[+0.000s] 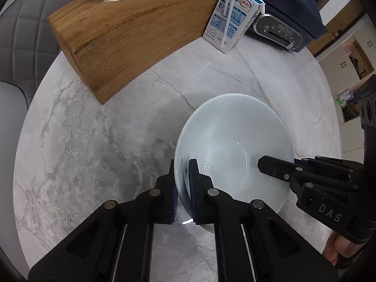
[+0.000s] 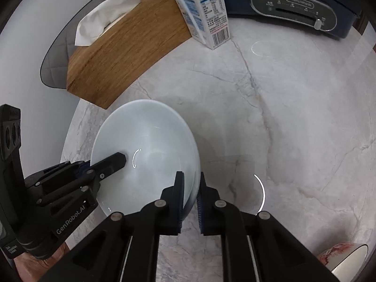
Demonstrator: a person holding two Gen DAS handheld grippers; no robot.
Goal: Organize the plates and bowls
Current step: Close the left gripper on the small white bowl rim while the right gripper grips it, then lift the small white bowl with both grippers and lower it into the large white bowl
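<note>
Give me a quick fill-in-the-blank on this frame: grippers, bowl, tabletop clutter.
1. Both the left gripper and the right gripper are shut on the rim of the pale ____.
2. The milk carton has a ____ stuck to its side.
3. A white tissue sticks out of the ____ tissue box.
4. The table has a ____-patterned top.

Missing words: bowl; straw; wooden; marble

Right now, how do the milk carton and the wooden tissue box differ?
The milk carton stands upright, tall and narrow; the wooden tissue box lies long and low. The carton is white with blue print and a straw on its side; the box is brown wood grain with a tissue sticking out. Both sit on the marble table.
</note>
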